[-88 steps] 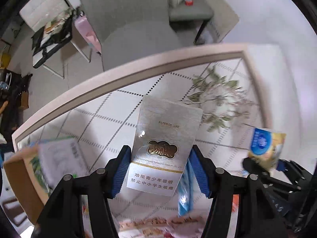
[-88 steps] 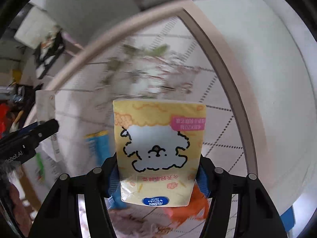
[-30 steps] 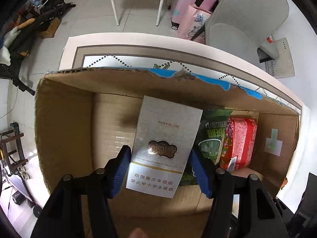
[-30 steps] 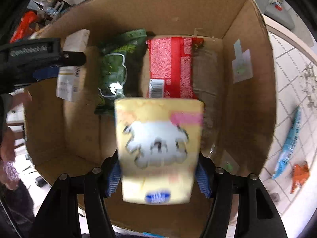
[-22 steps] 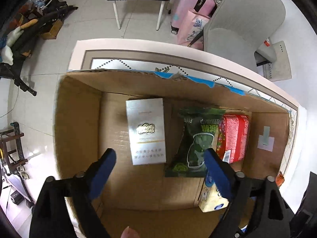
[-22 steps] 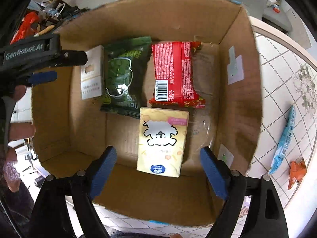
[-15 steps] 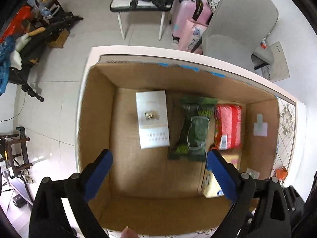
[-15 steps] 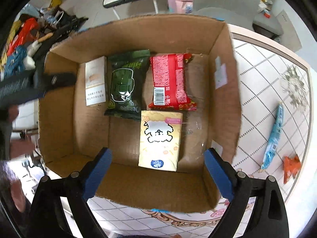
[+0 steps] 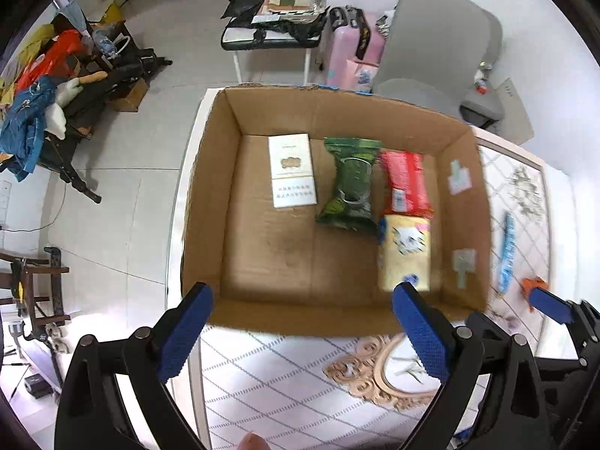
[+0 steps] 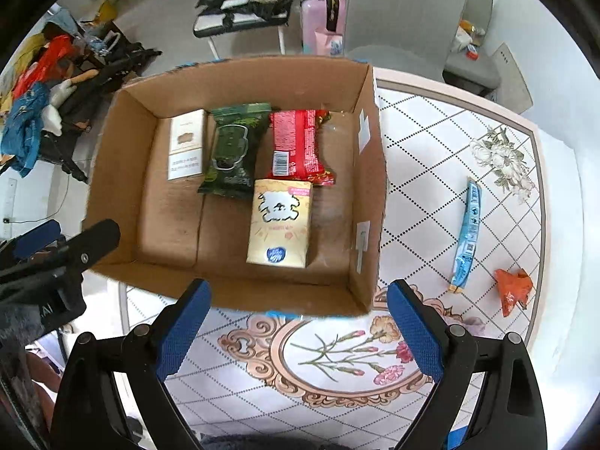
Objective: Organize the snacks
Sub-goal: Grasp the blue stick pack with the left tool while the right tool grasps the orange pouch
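Cardboard box (image 10: 369, 172) on table (image 10: 431, 157): four packets laid flat in rows for room. Blue sachet (image 10: 467, 230), orange wrapper (image 10: 512, 288) outside. Left gripper (image 9: 300, 333), right gripper (image 10: 298, 328): jaws wide, empty.

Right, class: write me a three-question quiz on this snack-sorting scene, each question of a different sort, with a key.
1. True or false: the yellow tissue pack lies inside the cardboard box.
2. How many items lie in the box?
3. Which lies on the table outside the box? A) red snack packet B) blue stick sachet C) green snack packet

Key: 1 true. 2 four: the white carton, green packet, red packet, tissue pack. 3 B; an orange wrapper lies beside it.
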